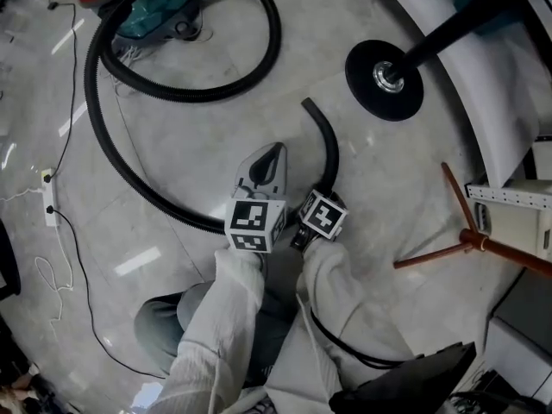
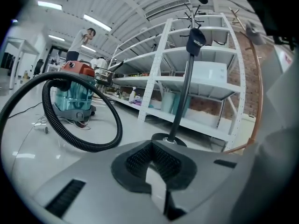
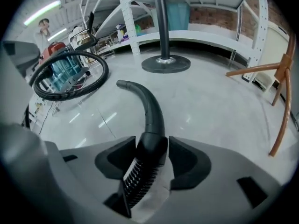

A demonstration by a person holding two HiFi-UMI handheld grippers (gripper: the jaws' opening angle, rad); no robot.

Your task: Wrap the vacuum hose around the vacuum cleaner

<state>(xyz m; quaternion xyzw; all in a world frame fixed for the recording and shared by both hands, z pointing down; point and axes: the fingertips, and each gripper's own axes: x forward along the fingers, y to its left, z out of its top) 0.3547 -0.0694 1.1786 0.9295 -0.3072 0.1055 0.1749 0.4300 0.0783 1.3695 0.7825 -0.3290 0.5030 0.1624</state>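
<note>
The vacuum cleaner [image 1: 147, 3], red on top with a teal drum, stands on the pale floor [image 1: 198, 145] well away from the person. The black vacuum hose [image 1: 330, 149] loops once in front of it, then sweeps in a long curve across the floor back to the two grippers. The right gripper [image 3: 149, 155] points steeply down with its jaws spread to either side of the hose's cuff, where the ribbed part meets the smooth curved end tube, and that tube arcs away beyond the jaws. Just beside it, the left gripper [image 1: 274, 152] has its jaws pressed together on nothing. A round black stand base [image 1: 384, 80] sits nearby.
</note>
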